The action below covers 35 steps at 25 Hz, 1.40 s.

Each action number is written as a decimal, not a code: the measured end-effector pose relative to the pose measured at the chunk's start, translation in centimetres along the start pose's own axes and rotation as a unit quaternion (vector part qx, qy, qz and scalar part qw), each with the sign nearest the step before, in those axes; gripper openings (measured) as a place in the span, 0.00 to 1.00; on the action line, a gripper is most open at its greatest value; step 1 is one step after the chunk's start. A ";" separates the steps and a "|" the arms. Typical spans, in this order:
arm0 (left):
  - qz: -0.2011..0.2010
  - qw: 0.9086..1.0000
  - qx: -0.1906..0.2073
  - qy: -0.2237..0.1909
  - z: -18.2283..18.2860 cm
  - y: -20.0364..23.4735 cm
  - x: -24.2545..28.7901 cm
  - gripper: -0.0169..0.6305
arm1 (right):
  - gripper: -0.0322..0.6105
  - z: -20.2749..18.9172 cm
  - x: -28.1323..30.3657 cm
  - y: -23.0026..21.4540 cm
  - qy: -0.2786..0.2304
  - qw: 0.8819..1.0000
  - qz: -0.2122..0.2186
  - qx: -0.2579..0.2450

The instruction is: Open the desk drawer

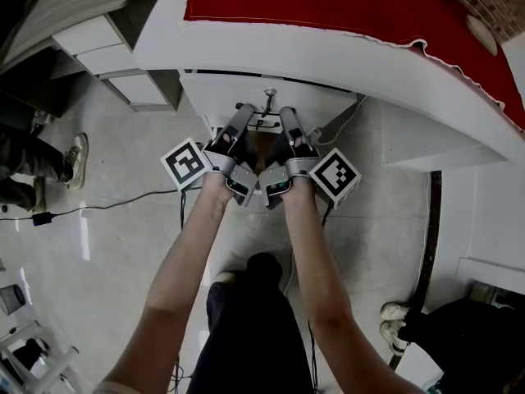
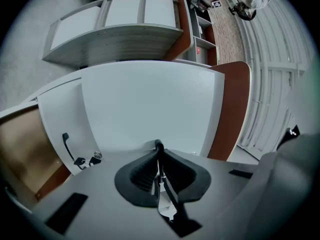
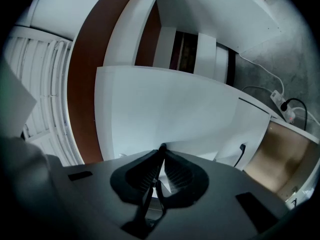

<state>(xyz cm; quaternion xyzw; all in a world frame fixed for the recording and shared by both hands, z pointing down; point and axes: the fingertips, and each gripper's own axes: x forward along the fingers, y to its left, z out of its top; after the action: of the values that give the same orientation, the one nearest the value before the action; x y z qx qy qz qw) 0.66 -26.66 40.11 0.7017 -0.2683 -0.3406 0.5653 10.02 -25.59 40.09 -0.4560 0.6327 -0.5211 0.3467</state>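
Under the front edge of the white tabletop (image 1: 328,56), which carries a red cloth (image 1: 344,2), we face the desk drawer (image 1: 212,97). A thin dark gap parts the two. Grey tiled floor (image 1: 107,245) spreads around, with a black cable (image 1: 123,203) and a white cabinet (image 1: 107,48) well left of the drawer's black handle (image 2: 65,144).

The drawer front faces us, its long axis running side to side along the tabletop's edge. A brown surface shows below the handle.

We hold the left gripper (image 1: 244,109) just left of the handle and the right gripper (image 1: 289,113) just right of it. Both have their jaws pressed together at the tips, with nothing showing between them.

The left gripper view gives us keys (image 2: 92,159) beside the handle (the right gripper view shows the handle alone). Only the right gripper view shows a power strip (image 3: 278,99) on the floor.
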 end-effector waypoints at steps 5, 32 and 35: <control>0.010 1.000 -0.008 0.003 -0.7 -0.3 -1.2 0.09 | 0.13 -0.7 -1.3 0.3 -0.001 1.000 -0.002 0.000; 0.039 0.999 -0.033 0.010 -4.6 -2.4 -7.3 0.09 | 0.13 -4.1 -7.9 0.9 0.004 0.999 -0.026 0.024; 0.037 0.999 -0.038 0.009 -5.6 -3.1 -8.7 0.09 | 0.13 -4.8 -9.5 1.2 0.004 0.999 -0.023 0.021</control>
<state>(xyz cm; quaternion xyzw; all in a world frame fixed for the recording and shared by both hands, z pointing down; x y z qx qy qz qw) -0.44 -15.94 39.38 0.6724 -0.2755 -0.3229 0.6065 8.65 -14.99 39.64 -0.4609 0.6120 -0.5444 0.3415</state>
